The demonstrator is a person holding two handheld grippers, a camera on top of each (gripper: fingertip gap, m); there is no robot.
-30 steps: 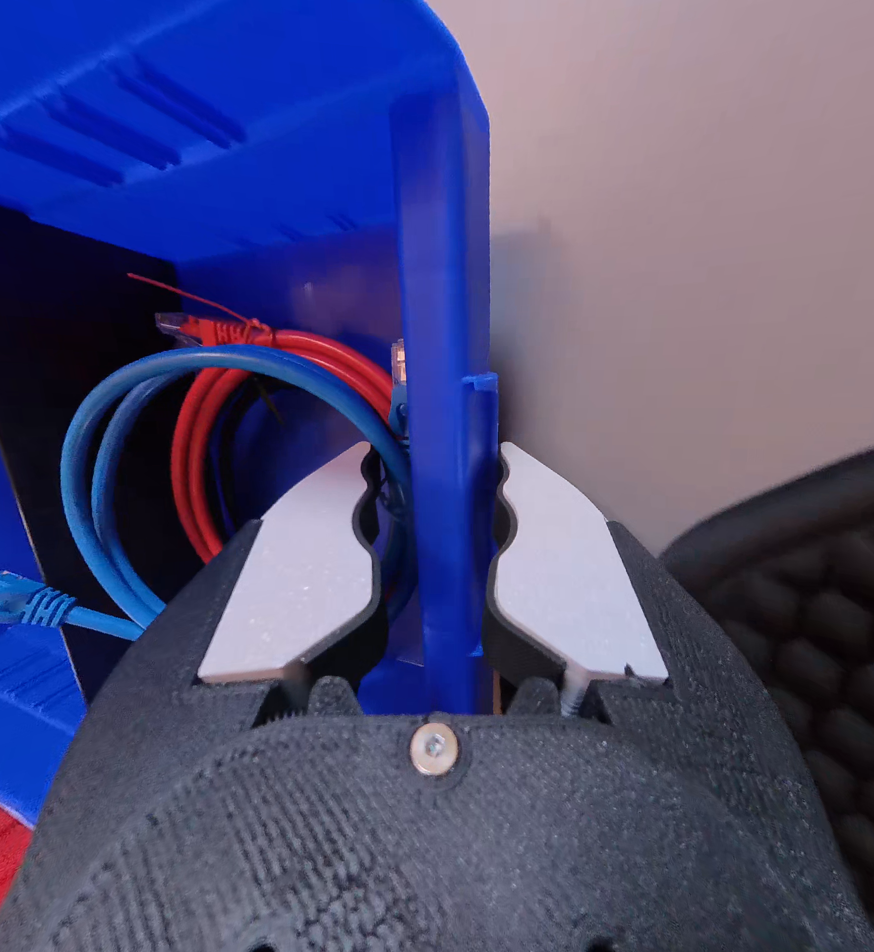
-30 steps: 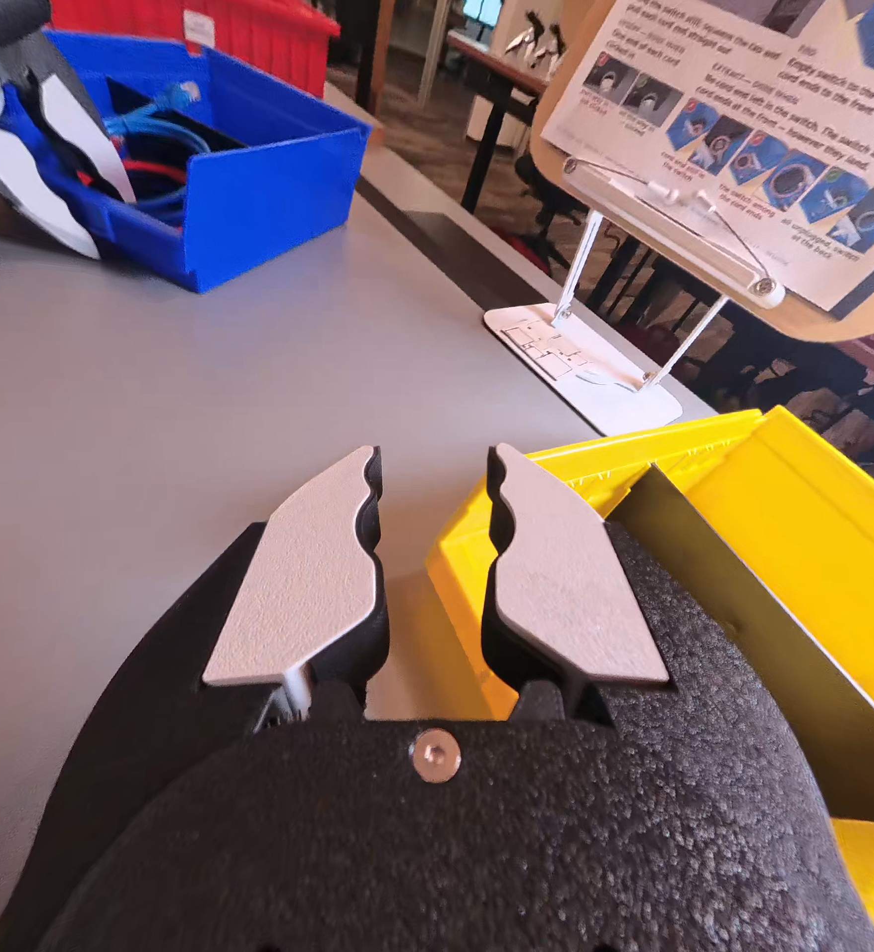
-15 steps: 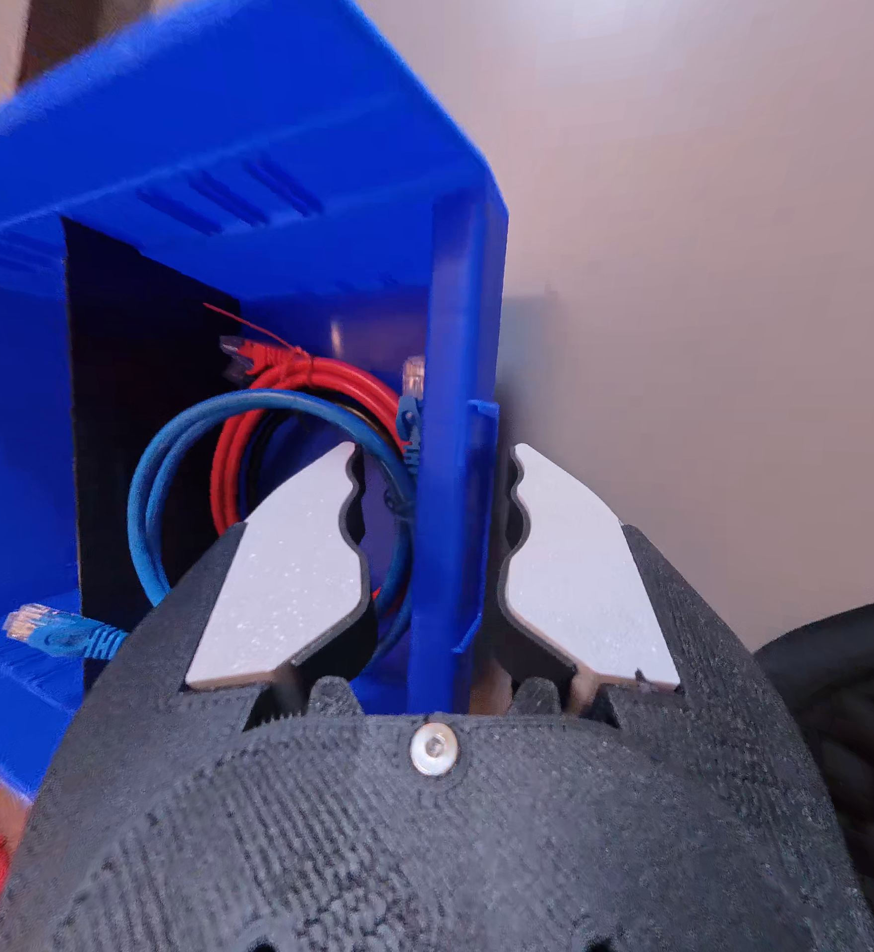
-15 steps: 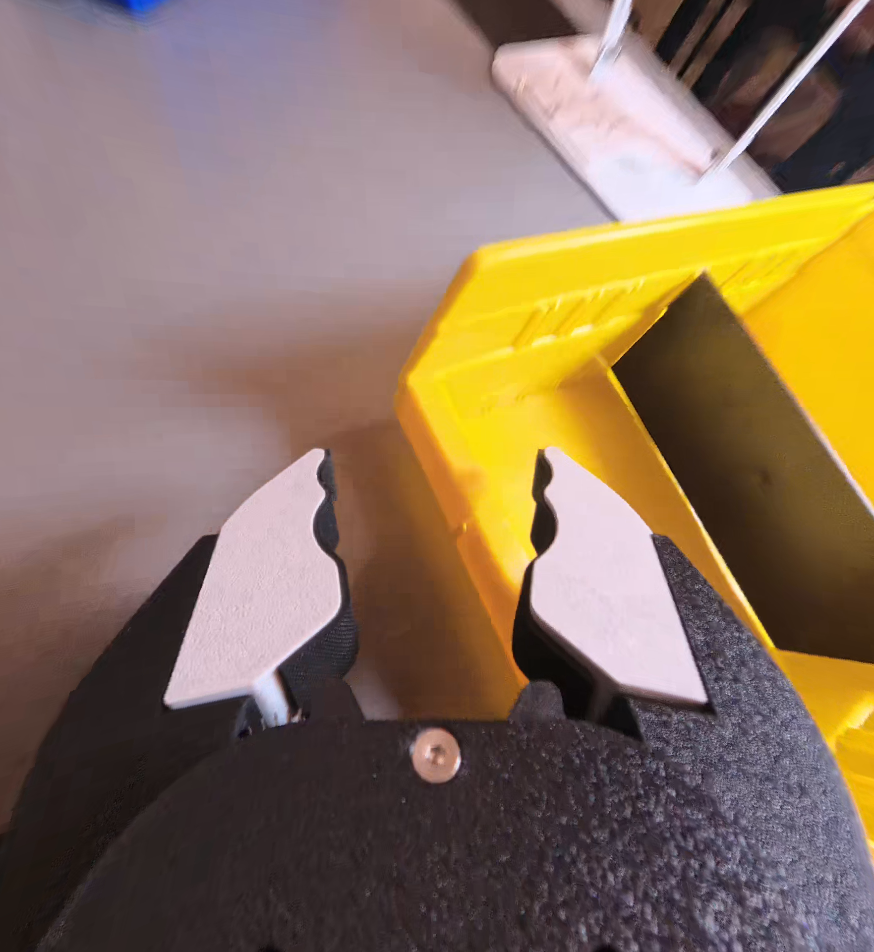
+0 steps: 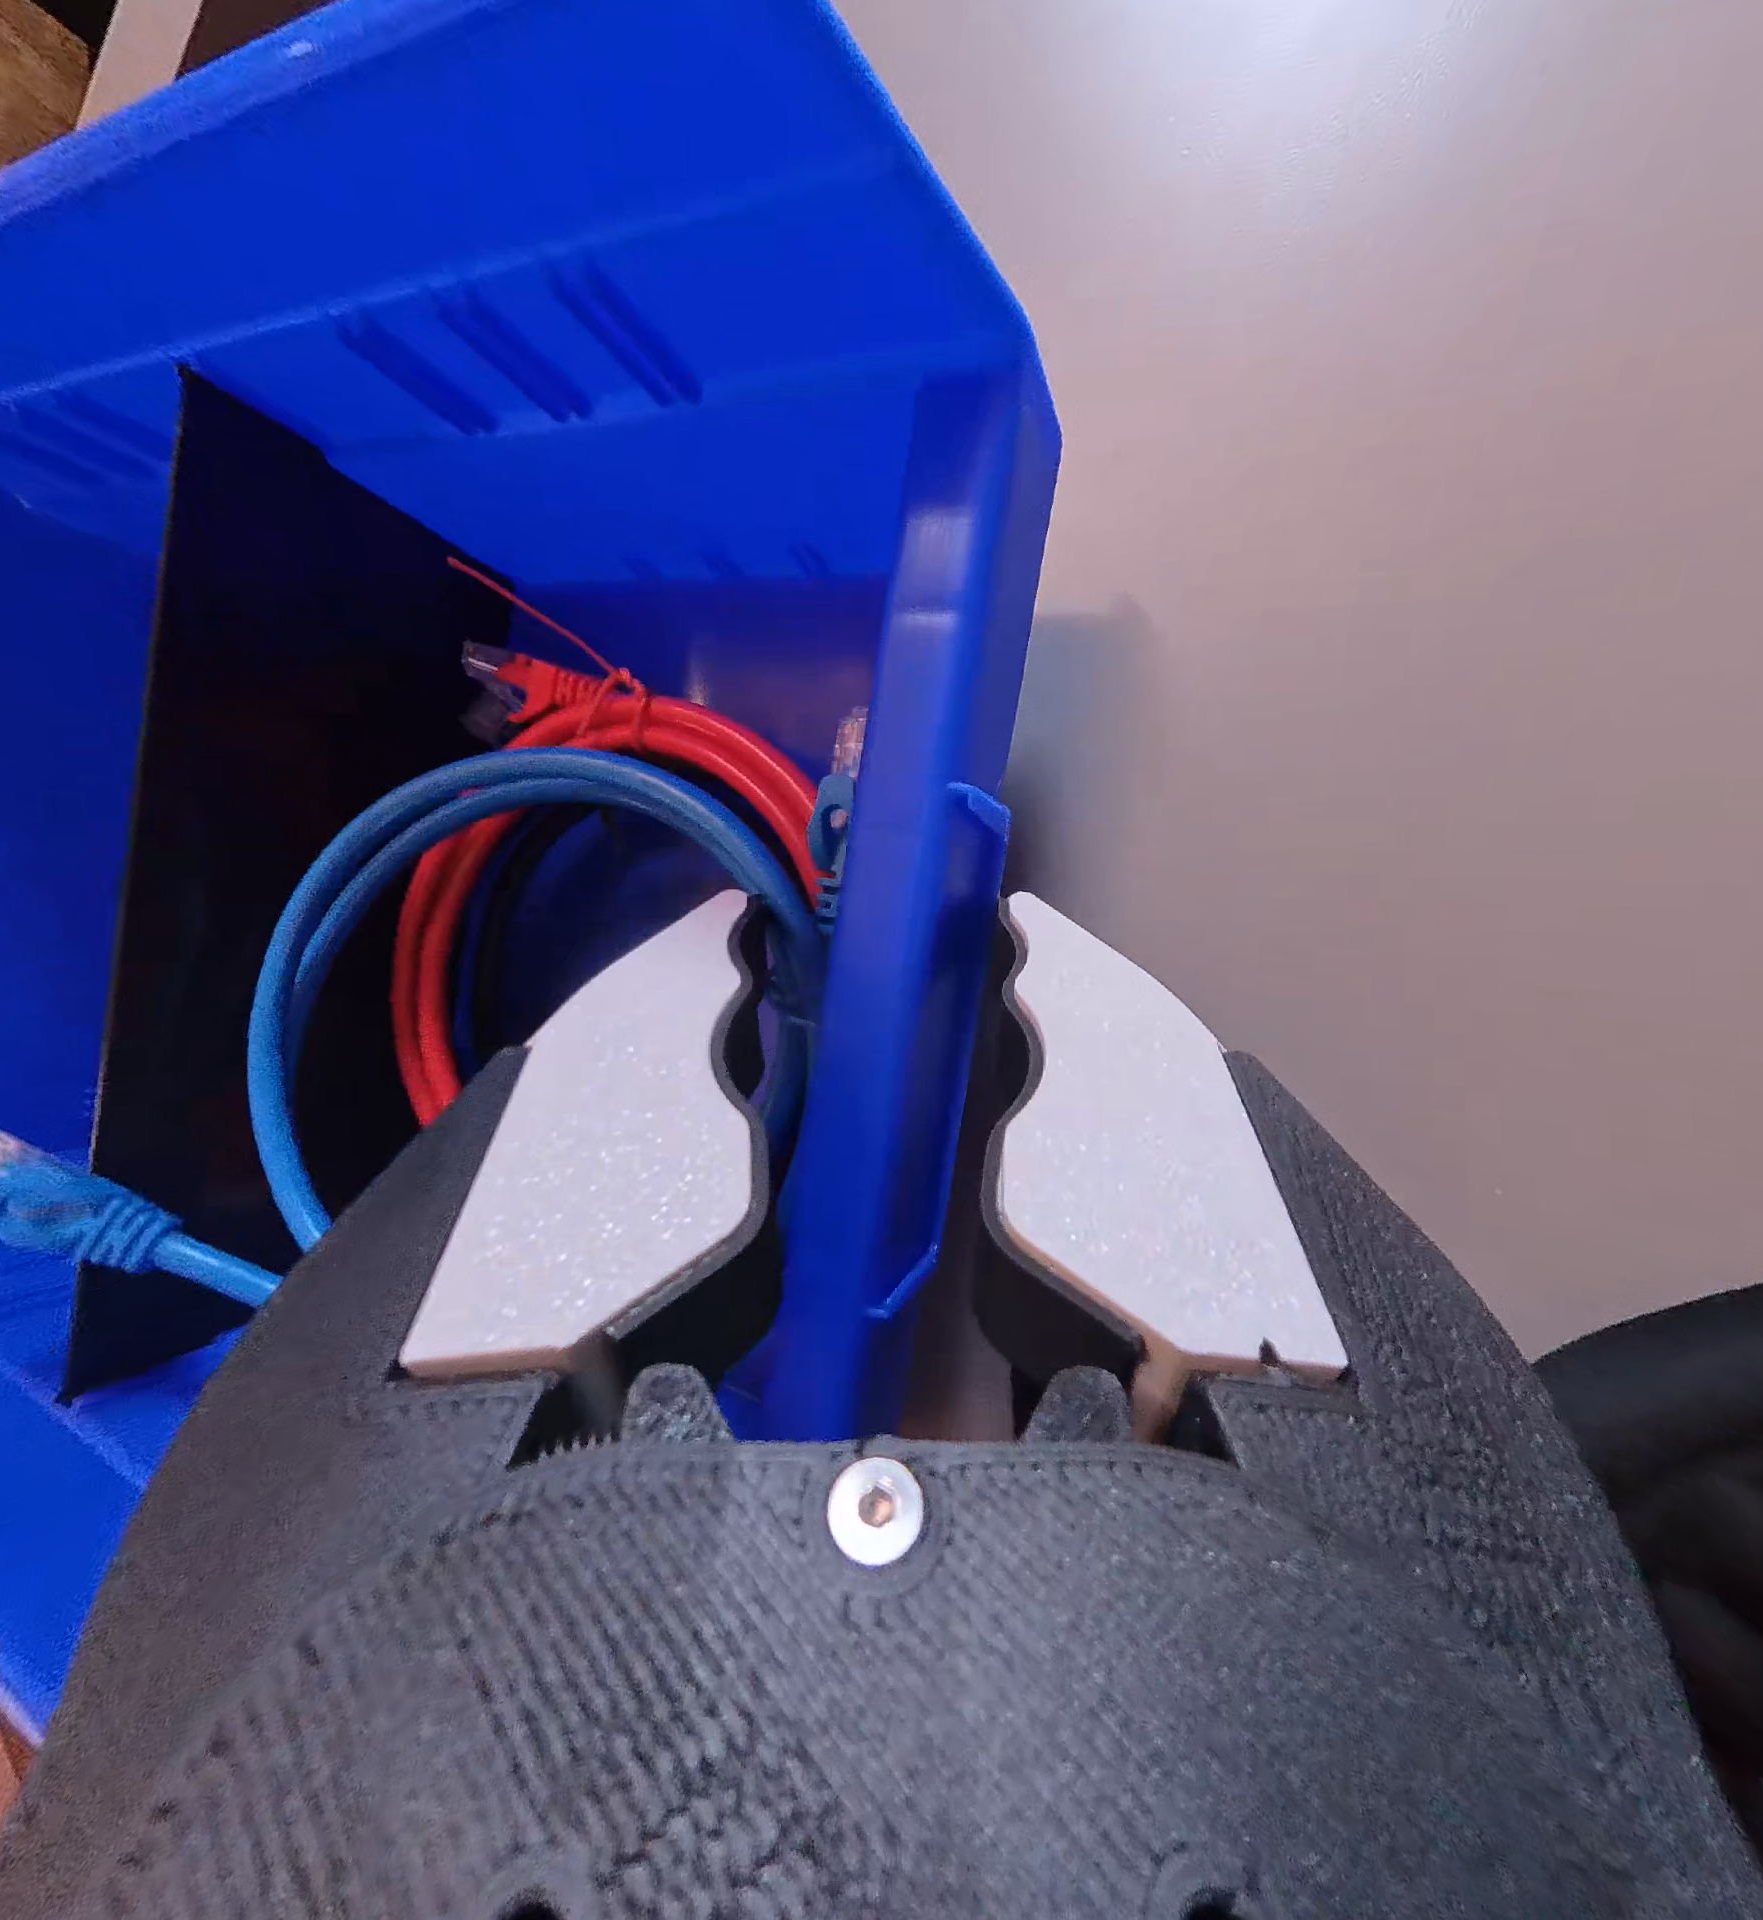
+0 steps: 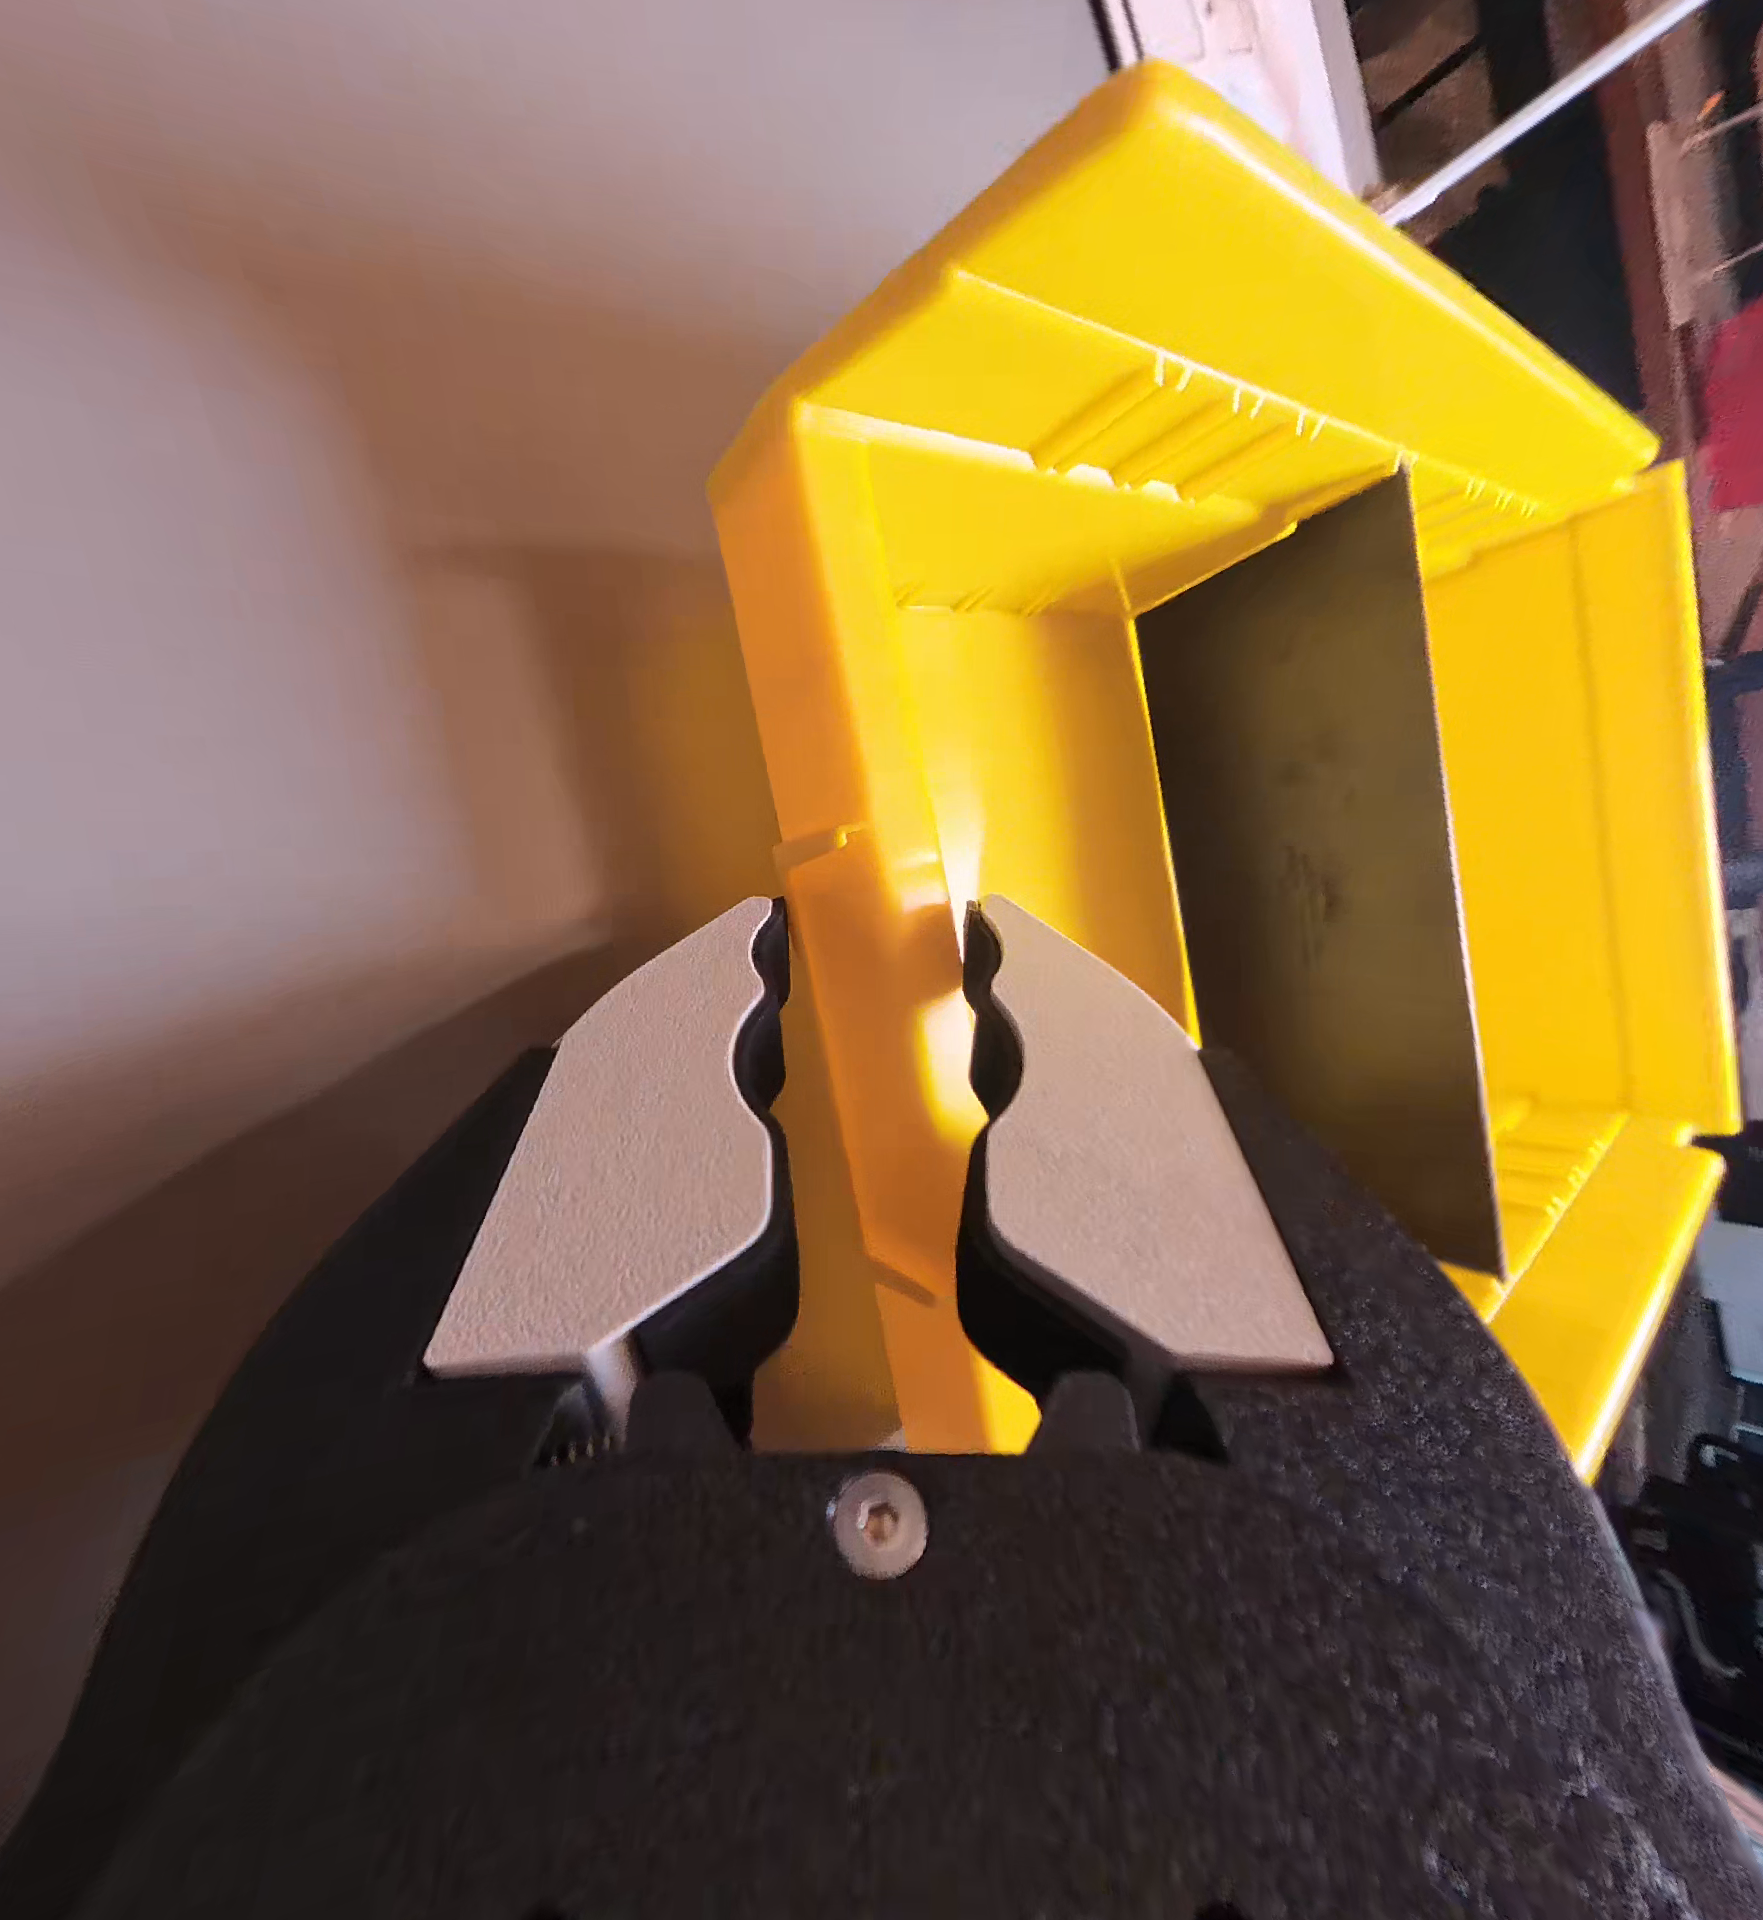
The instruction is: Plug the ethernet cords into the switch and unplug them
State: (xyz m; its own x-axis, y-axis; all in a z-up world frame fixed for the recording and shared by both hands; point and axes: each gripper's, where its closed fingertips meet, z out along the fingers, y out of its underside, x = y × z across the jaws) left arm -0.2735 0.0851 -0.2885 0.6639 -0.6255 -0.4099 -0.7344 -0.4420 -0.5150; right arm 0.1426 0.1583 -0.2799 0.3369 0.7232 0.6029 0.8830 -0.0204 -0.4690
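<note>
In the left wrist view my left gripper [image 5: 877, 904] straddles the right wall of a blue bin [image 5: 544, 260], one finger inside and one outside, shut on that wall. Inside the bin lie a coiled blue ethernet cord [image 5: 337, 904] and a coiled red ethernet cord [image 5: 711, 727]. One blue plug [image 5: 15, 1195] sticks out at the lower left. In the right wrist view my right gripper [image 6: 872, 914] is shut on the near wall of a yellow bin [image 6: 1168, 260]. The part of that bin I see holds nothing. No switch is in view.
Both bins stand on a grey table [image 6: 233, 520]. A dark divider [image 5: 264, 831] stands in the blue bin and a grey divider [image 6: 1324, 883] in the yellow one. A black padded object [image 5: 1708, 1455] lies right of the left gripper. The table's edge and blurred furniture show beyond the yellow bin. The gap from one gripper's tips to the other's is roughly 45 cm.
My right gripper swung down from the open table, opened wide, then shut on the yellow bin's wall. My left gripper loosened slightly, then closed again on the blue bin's wall, whose angle shifted.
</note>
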